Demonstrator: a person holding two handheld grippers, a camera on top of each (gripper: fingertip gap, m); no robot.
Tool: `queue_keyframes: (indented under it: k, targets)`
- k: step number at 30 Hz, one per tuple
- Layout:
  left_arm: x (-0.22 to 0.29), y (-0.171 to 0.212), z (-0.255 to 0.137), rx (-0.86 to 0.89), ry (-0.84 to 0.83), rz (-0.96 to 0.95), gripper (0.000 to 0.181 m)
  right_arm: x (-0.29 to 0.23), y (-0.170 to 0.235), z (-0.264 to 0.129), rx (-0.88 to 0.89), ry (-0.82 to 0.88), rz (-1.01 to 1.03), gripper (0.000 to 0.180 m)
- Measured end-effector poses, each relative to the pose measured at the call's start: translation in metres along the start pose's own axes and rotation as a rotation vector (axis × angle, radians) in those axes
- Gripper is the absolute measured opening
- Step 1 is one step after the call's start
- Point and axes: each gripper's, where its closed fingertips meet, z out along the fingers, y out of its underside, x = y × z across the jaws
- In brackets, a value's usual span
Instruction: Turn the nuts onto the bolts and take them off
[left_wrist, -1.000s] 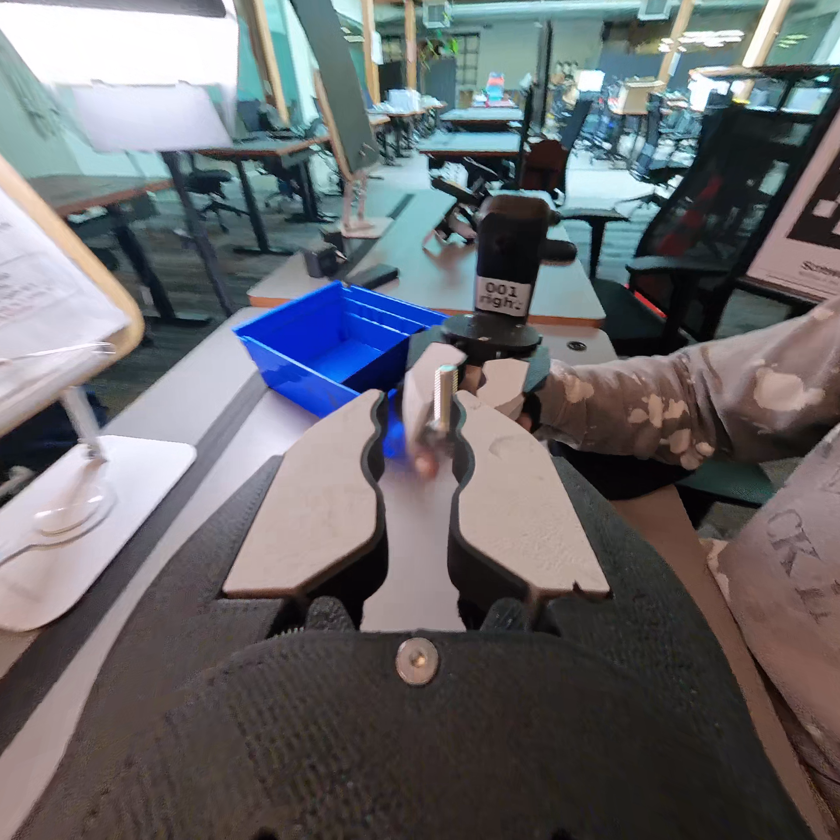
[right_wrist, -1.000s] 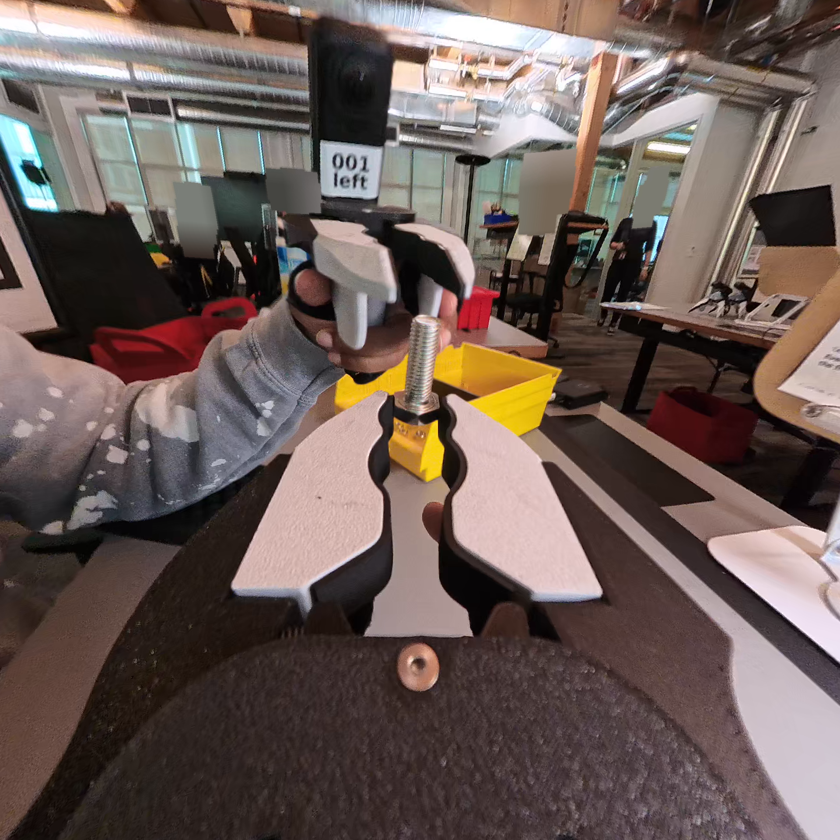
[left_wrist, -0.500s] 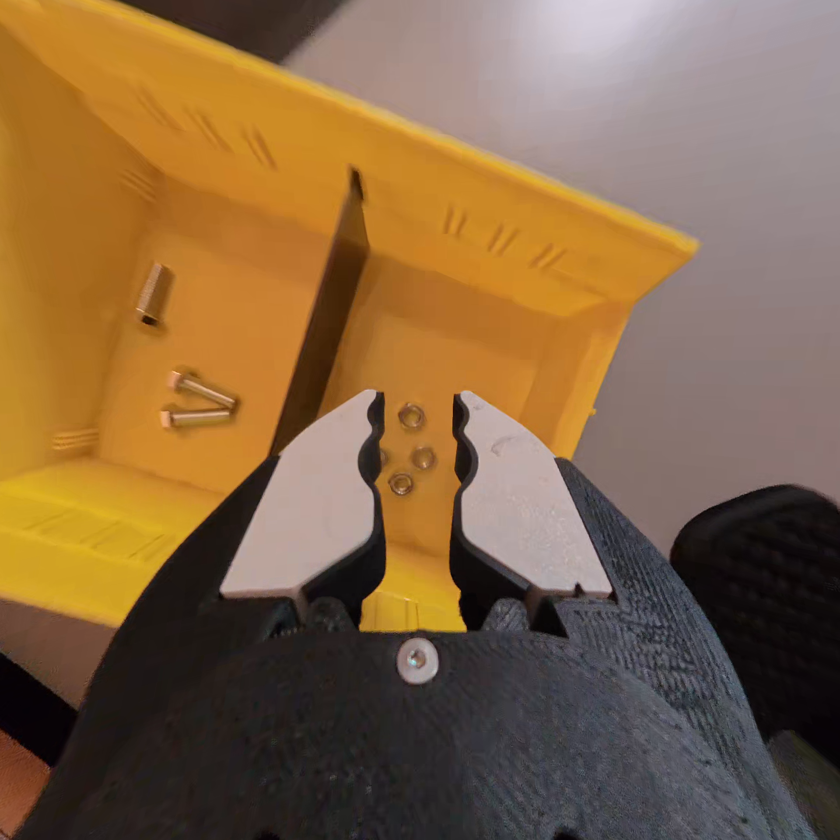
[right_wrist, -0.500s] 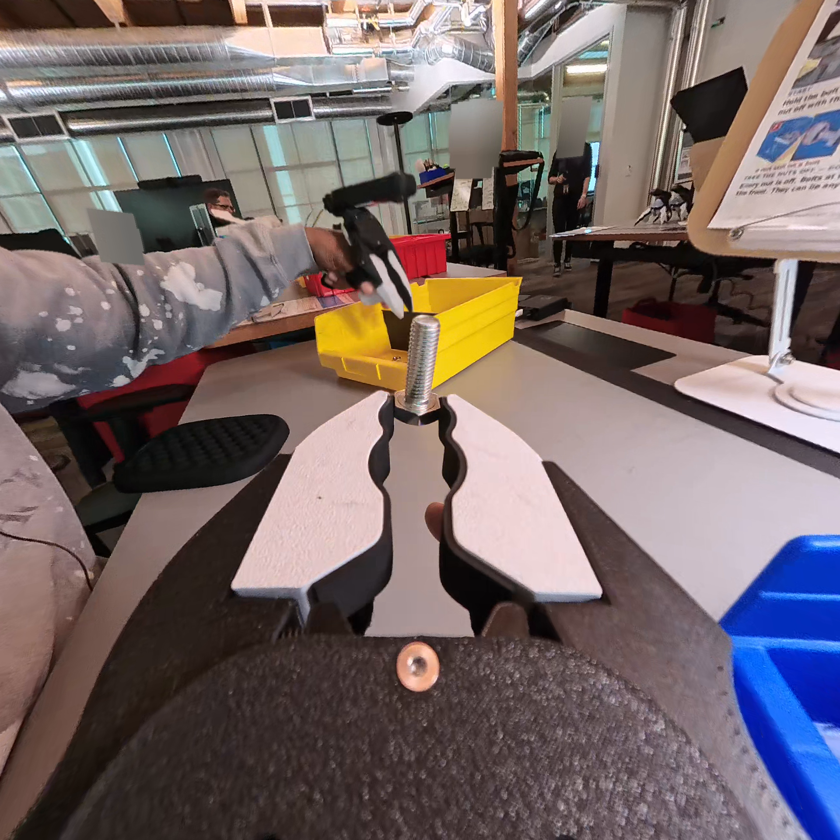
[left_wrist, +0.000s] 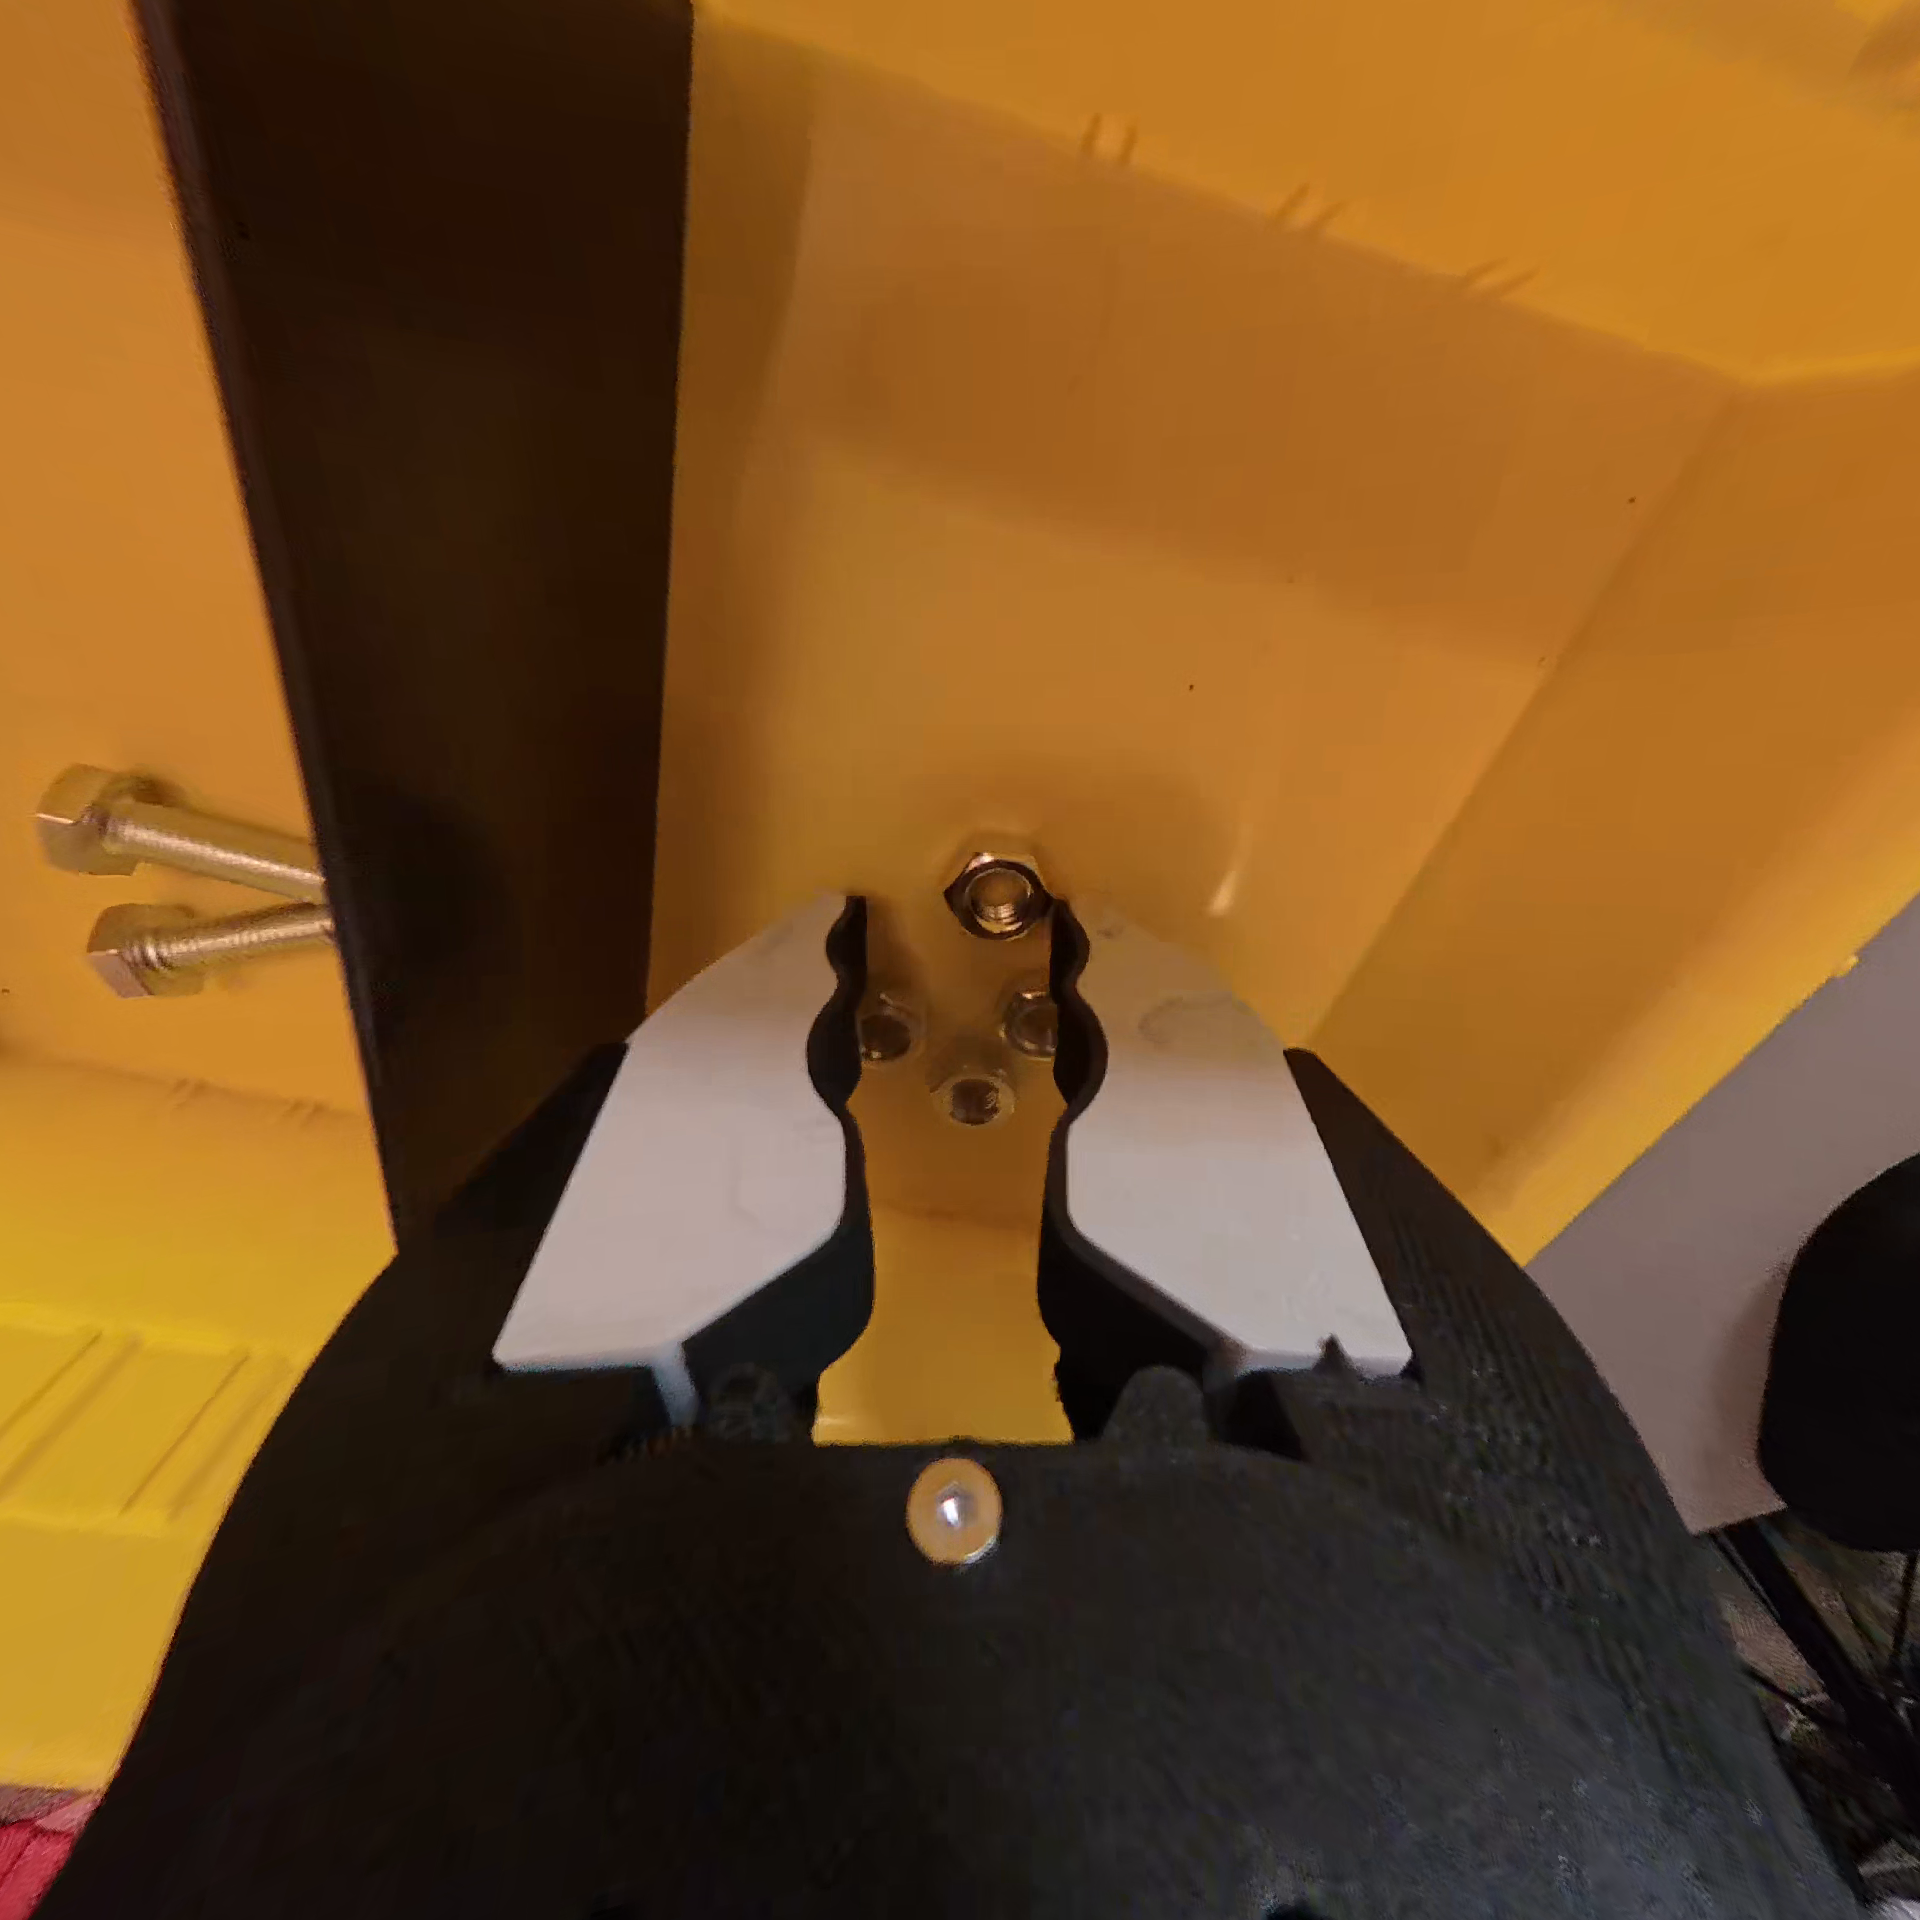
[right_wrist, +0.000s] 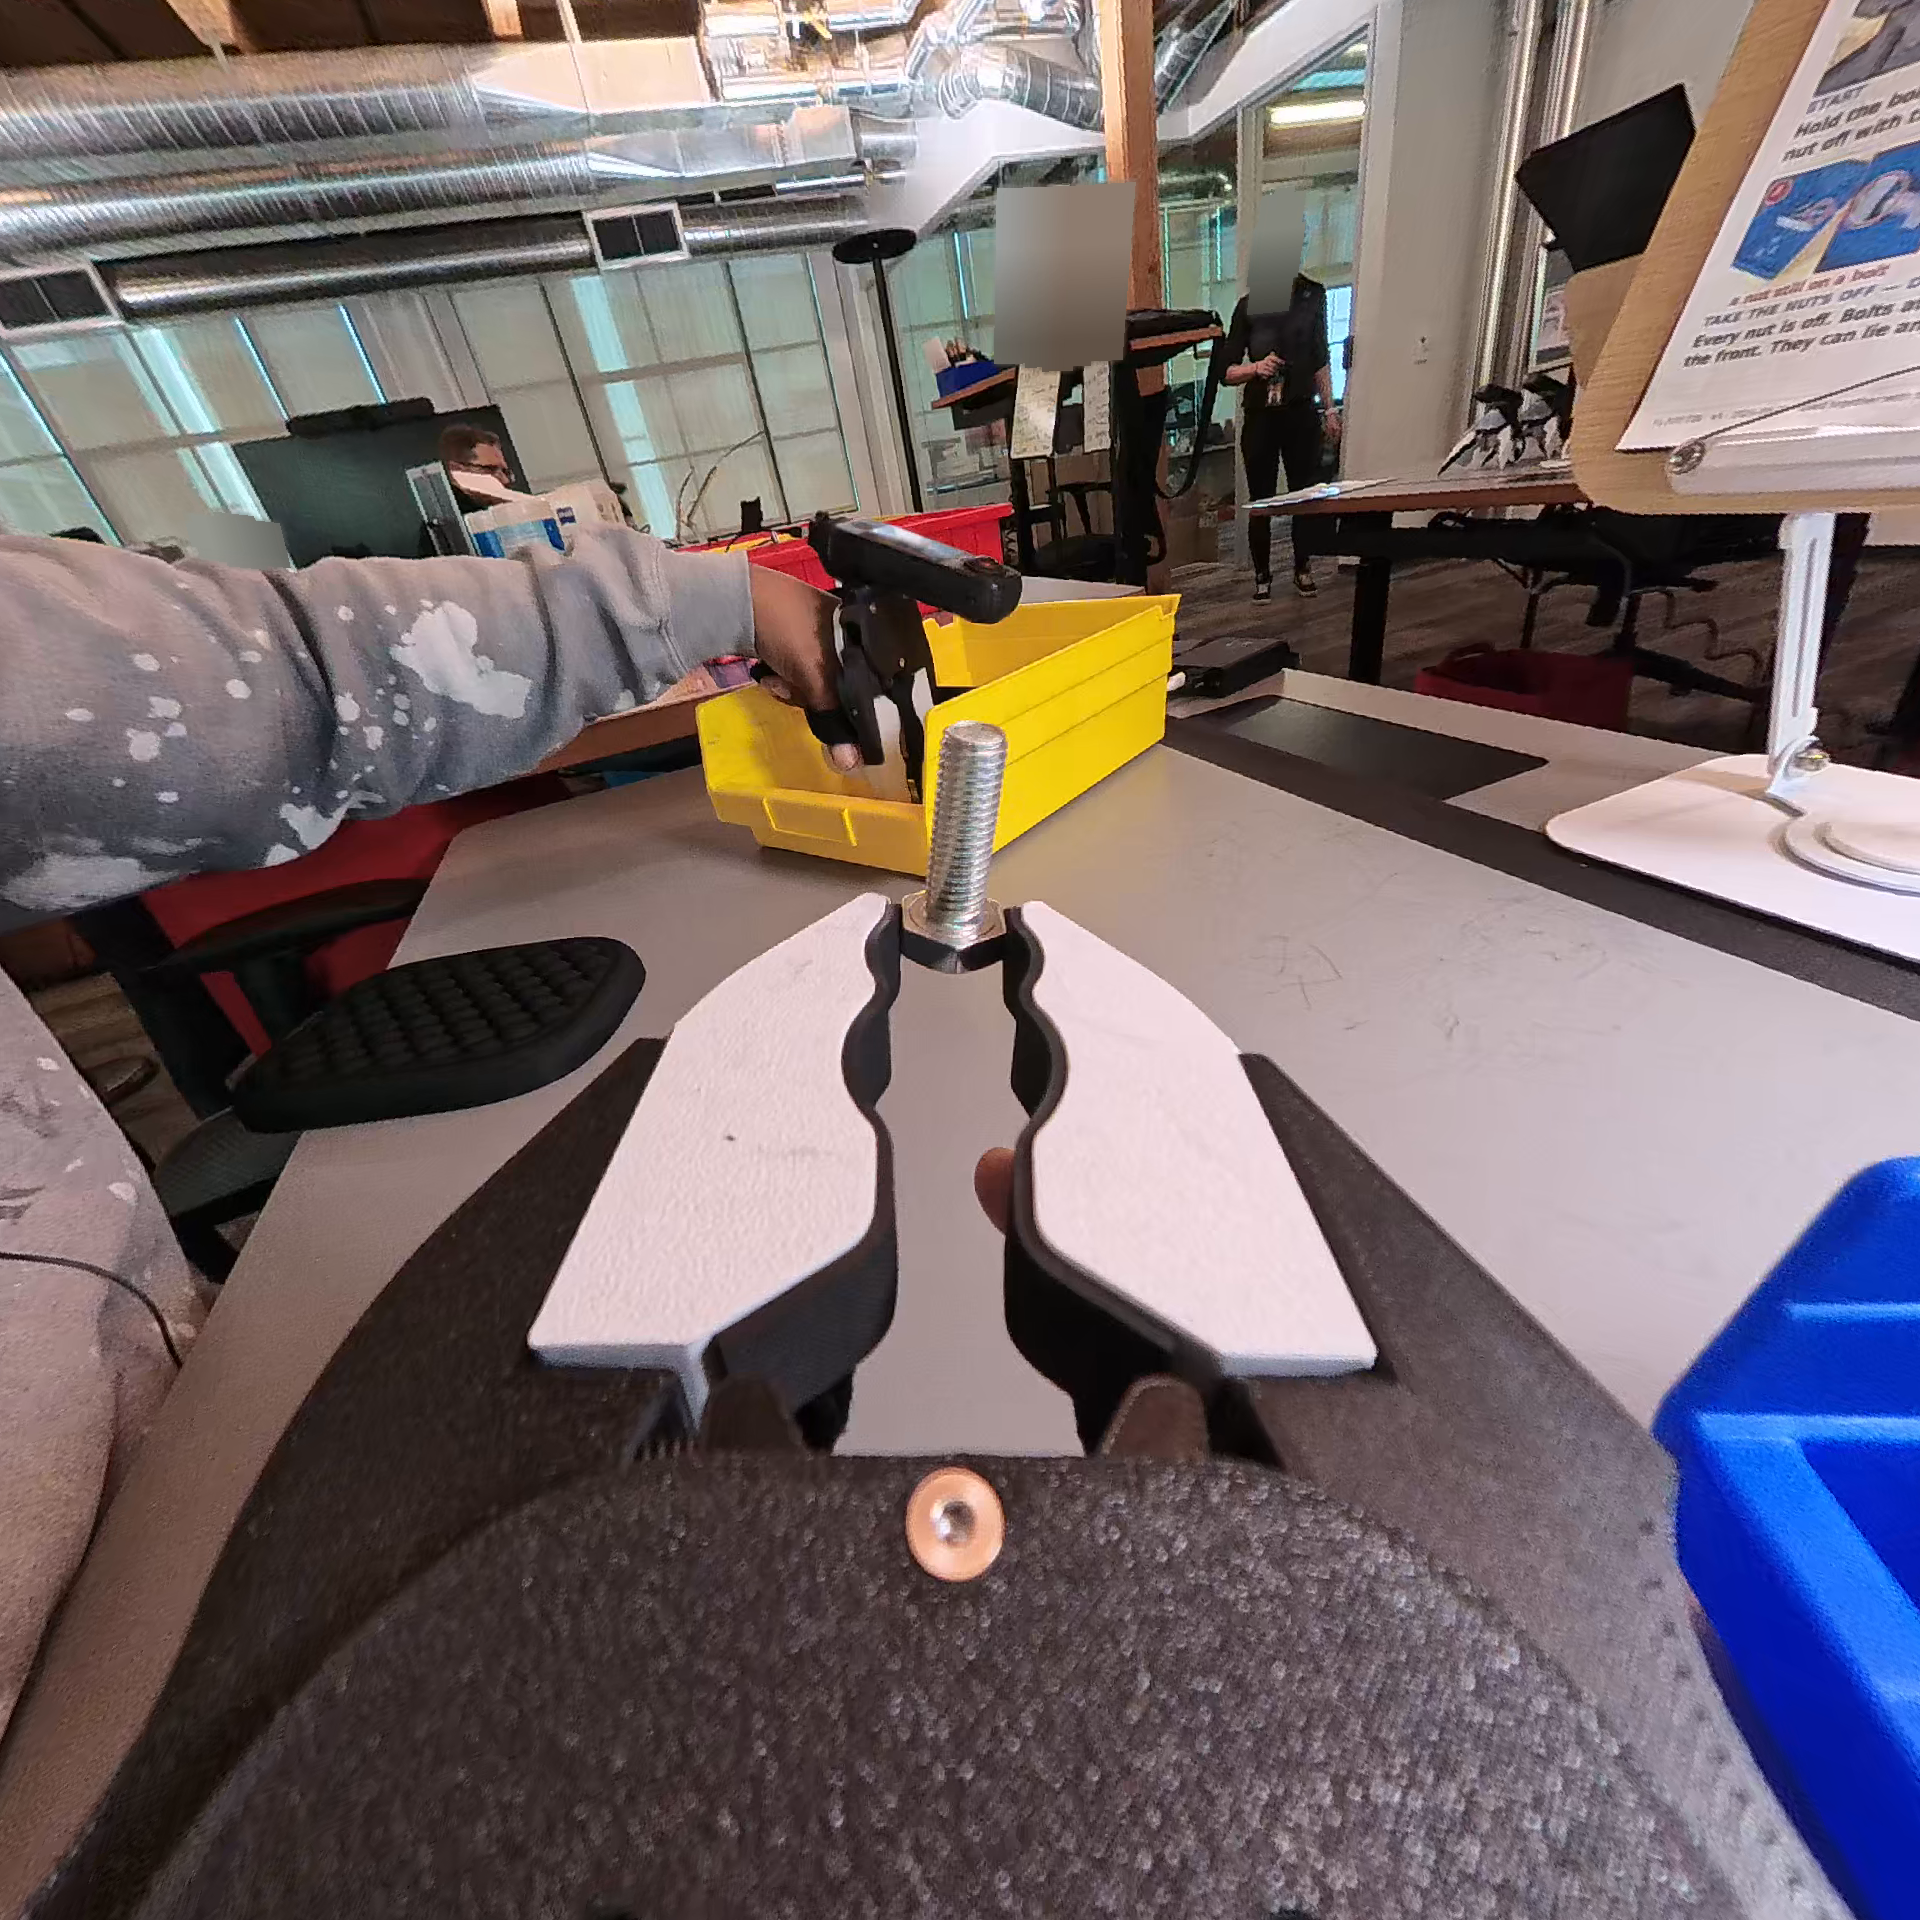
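- The left gripper is down inside the yellow bin. Its fingers are a little way apart and hold nothing.
- Four nuts lie on the bin floor at the finger tips. One is sharp and sits just past the tips. The other three sit between the fingers and look blurry.
- A dark divider wall splits the bin. The nuts are in the part to its right.
- Two loose bolts lie in the part to its left. The wall hides their far ends, so only the heads and some thread show.
- The top and left of the bin are cut off at the picture edge.
- The right gripper has its fingers close together, pinching the head of a bolt. The bolt stands up straight with its threaded end on top.
- The fingers hide most of the bolt head. No nut sits on the thread that shows.
- A fingertip of the person peeks out between these fingers.
- Farther off, in the right wrist view, the person's hand dips the left gripper into the yellow bin on the grey counter. The bin wall hides its tips there.
- A blue bin sits near on the right, cut off by the edge.
- A paper sheet on a white stand is far right. It has writing and small pictures, partly cut off.
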Motion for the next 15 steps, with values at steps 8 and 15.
queue_keyframes:
  k: [8,15]
  targets:
    - [0.0024,-0.0005,0.0008,-0.008,-0.012,-0.017,0.028,-0.0005,0.0017,-0.0017,-0.003,0.006,-0.009,0.018]
    - [0.0070,-0.0026,0.0011,0.017,0.003,-0.019,0.018,-0.0006,0.0062,-0.0005,-0.012,0.004,0.000,0.018]
